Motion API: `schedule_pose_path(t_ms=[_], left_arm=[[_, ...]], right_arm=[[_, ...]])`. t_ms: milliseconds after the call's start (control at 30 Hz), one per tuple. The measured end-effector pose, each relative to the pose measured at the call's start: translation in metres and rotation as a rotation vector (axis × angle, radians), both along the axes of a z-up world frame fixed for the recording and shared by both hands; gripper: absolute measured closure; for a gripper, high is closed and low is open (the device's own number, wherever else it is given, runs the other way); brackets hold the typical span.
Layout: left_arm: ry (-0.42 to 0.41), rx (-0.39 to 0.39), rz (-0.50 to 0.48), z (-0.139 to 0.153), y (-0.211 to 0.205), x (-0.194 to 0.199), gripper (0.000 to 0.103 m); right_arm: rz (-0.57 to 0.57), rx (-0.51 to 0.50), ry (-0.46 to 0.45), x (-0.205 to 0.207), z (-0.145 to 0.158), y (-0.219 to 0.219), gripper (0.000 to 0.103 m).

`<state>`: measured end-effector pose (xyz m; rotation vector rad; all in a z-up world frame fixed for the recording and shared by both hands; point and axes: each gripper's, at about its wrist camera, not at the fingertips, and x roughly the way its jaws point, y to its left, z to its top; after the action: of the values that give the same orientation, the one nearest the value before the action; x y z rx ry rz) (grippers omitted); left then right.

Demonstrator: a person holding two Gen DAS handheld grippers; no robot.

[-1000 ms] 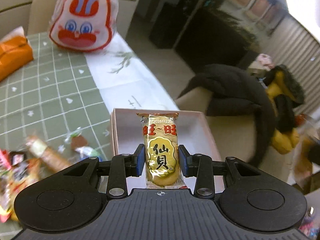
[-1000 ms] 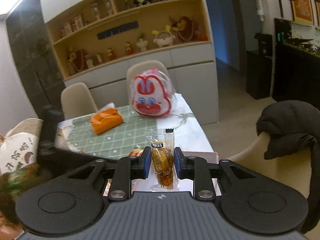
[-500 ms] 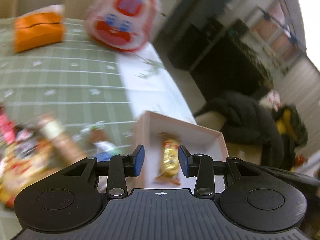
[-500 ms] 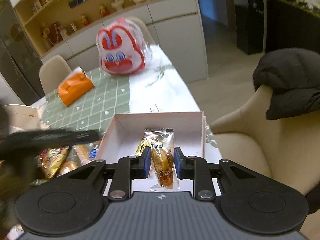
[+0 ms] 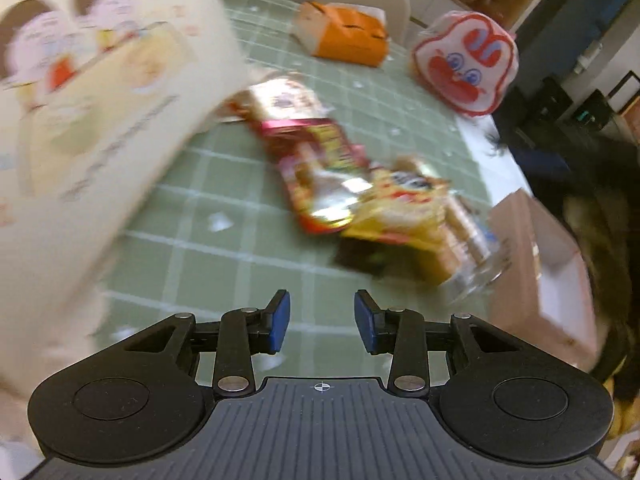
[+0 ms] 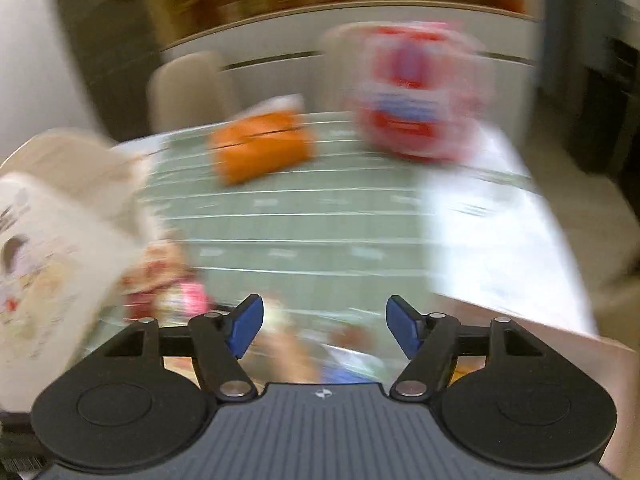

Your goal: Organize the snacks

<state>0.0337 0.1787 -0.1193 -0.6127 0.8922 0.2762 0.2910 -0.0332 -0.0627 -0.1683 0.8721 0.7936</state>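
Note:
My left gripper [image 5: 321,320] is open and empty above the green checked tablecloth [image 5: 224,248]. A heap of snack packets [image 5: 360,200] lies ahead and to its right, red and yellow wrappers blurred by motion. The pink cardboard box [image 5: 548,264] stands at the right edge. My right gripper [image 6: 323,326] is open wide and empty, low over blurred snack packets [image 6: 168,292] at its left. A corner of the pink box [image 6: 560,344] shows at the lower right of the right wrist view.
A large cream bag with cartoon children [image 5: 80,120] fills the left, also in the right wrist view [image 6: 52,256]. An orange tissue pouch [image 5: 344,36] and a red-and-white rabbit bag [image 5: 466,64] sit at the table's far side. Chairs stand behind.
Both grippers held snack packets over the pink box a second ago. Both have let go, opened and swung left toward the snack heap.

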Motion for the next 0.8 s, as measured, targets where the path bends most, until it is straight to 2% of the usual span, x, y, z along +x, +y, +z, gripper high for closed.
schedule_pose_path(t_ms=[133,267,400,433,500,567,667,800], left_arm=[[0.019,-0.024,-0.044,-0.003,0.018,-0.039,0.063],[0.039,-0.051,-0.093,-0.009,0.034,-0.059,0.063],[0.043,-0.058,-0.161,-0.008,0.051,-0.073,0.063],[0.043,-0.051,-0.173,-0.007,0.054,-0.076,0.063],[0.027,-0.063,-0.179,-0.004,0.065,-0.081,0.063],[0.000,-0.086,-0.181,-0.003,0.072,-0.082,0.063],[-0.037,-0.105,-0.199,-0.001,0.078,-0.073,0.063],[-0.054,-0.098,-0.223,-0.002,0.082,-0.057,0.063]], right_arm=[[0.175,-0.019,0.064,-0.016,-0.022,0.117,0.034],[0.146,-0.026,0.123,-0.006,-0.049,0.202,0.034],[0.064,-0.082,0.126,0.009,-0.074,0.256,0.034],[0.054,-0.104,0.123,0.010,-0.079,0.263,0.035],[0.049,-0.158,0.145,0.014,-0.091,0.270,0.045],[0.048,-0.153,0.198,0.017,-0.093,0.257,0.052],[0.089,-0.113,0.267,0.002,-0.089,0.232,0.056],[0.208,-0.132,0.280,-0.043,-0.085,0.205,0.057]])
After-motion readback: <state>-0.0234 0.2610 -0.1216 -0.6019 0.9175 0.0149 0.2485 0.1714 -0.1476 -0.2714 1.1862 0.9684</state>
